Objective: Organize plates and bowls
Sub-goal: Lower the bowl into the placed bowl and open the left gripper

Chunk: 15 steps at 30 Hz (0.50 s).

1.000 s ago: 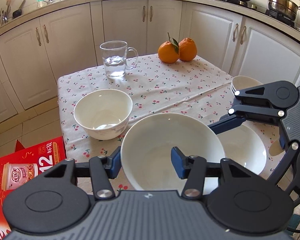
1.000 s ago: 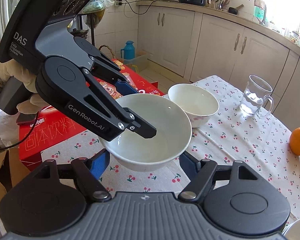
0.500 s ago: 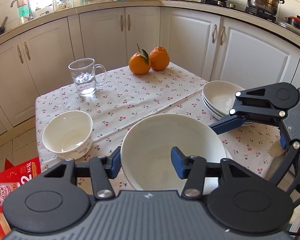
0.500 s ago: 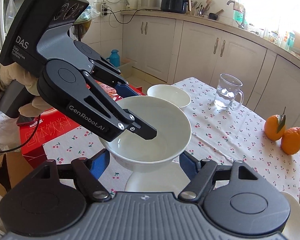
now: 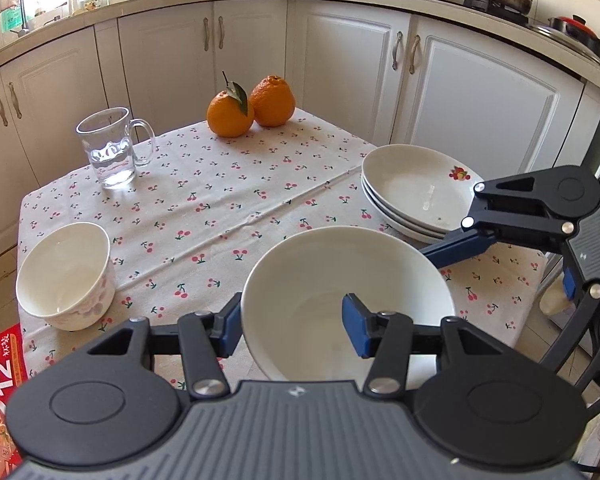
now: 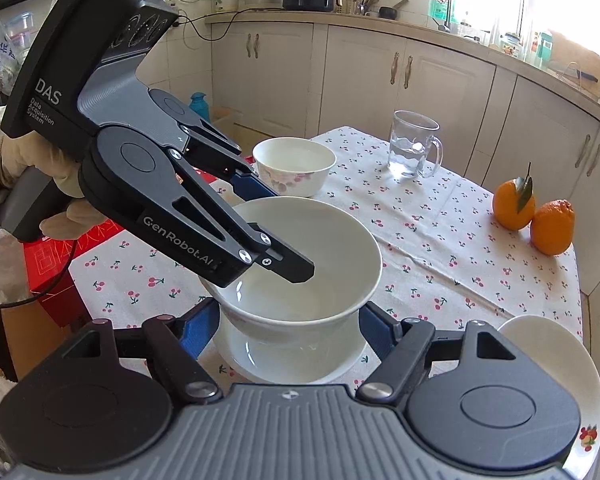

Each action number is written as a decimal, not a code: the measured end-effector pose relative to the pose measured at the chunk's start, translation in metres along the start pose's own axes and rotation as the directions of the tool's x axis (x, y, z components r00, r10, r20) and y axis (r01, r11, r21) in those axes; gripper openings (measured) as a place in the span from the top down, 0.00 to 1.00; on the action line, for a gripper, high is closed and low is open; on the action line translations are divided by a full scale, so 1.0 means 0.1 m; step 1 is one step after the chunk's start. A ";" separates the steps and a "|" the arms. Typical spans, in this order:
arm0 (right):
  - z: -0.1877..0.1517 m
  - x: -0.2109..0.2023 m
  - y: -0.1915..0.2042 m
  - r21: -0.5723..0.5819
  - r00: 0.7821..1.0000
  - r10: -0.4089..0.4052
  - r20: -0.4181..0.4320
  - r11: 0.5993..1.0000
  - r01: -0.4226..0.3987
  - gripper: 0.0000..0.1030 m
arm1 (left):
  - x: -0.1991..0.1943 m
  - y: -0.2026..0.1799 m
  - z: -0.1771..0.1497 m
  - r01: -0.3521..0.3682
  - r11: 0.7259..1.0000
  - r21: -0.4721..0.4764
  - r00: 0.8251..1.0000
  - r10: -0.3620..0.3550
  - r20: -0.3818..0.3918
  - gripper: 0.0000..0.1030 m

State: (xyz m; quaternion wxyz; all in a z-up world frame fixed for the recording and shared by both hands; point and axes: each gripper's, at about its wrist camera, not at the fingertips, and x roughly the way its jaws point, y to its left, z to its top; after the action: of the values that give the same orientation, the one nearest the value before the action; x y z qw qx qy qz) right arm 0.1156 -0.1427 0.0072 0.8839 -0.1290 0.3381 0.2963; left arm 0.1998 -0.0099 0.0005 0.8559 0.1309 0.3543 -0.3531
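Left hand pose: the left gripper (image 5: 292, 326) points forward and down over the near table edge; in the right wrist view a gloved hand (image 6: 40, 184) grips its handle at far left.
Left claw: clamped on the rim of the wide plain white ceramic bowl (image 5: 346, 300), one blue pad outside the wall, the other inside.
Right hand pose: the right gripper (image 6: 288, 330) reaches in from the bowl's other side, also angled down.
Right claw: about half open, a blue finger on either side of the bowl's lower wall; whether the pads press on it cannot be told.
Held bowl: glossy, empty, upright, lifted clear above the cherry-print tablecloth (image 5: 228, 200); a shallow white dish (image 6: 292, 356) lies right beneath it.
Other crockery: a small white bowl with faint floral print (image 5: 66, 276) stands at the table's left edge; a stack of shallow white plates with a fruit motif (image 5: 416, 192) sits at the right edge.
Elsewhere: a clear glass mug of water (image 5: 108, 146) and two oranges (image 5: 252, 108) stand at the far side.
Change: compared with a second ago, the held bowl has travelled rightward, away from the small bowl toward the plate stack, which now shows in full.
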 end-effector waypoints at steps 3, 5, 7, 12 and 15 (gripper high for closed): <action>-0.05 0.01 -0.03 0.014 1.000 0.006 -0.010 1.000 -0.006 0.22 | 0.04 -0.01 -0.01 0.007 1.000 -0.002 1.000 -0.007 -0.010 0.51; -0.07 0.03 -0.04 0.021 1.000 0.010 -0.017 1.000 -0.009 0.22 | 0.07 -0.03 -0.03 0.008 1.000 -0.001 1.000 -0.008 -0.015 0.51; -0.09 0.04 -0.04 0.026 1.000 0.013 -0.025 1.000 -0.012 0.22 | 0.09 -0.04 -0.04 0.008 1.000 0.003 1.000 -0.008 -0.020 0.51; -0.12 0.05 -0.04 0.035 0.999 0.017 -0.035 0.999 -0.016 0.22 | 0.12 -0.08 -0.08 0.004 1.000 0.017 1.000 -0.004 -0.019 0.51; -0.13 0.07 -0.06 0.037 0.999 0.019 -0.041 0.999 -0.018 0.22 | 0.14 -0.09 -0.09 0.002 1.000 0.024 1.000 -0.001 -0.019 0.51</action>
State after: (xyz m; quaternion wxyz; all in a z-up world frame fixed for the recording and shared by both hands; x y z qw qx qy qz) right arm 0.1162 -0.1497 -0.0068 0.8762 -0.1157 0.3629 0.2953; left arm 0.1960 -0.0193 -0.0151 0.8507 0.1442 0.3583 -0.3566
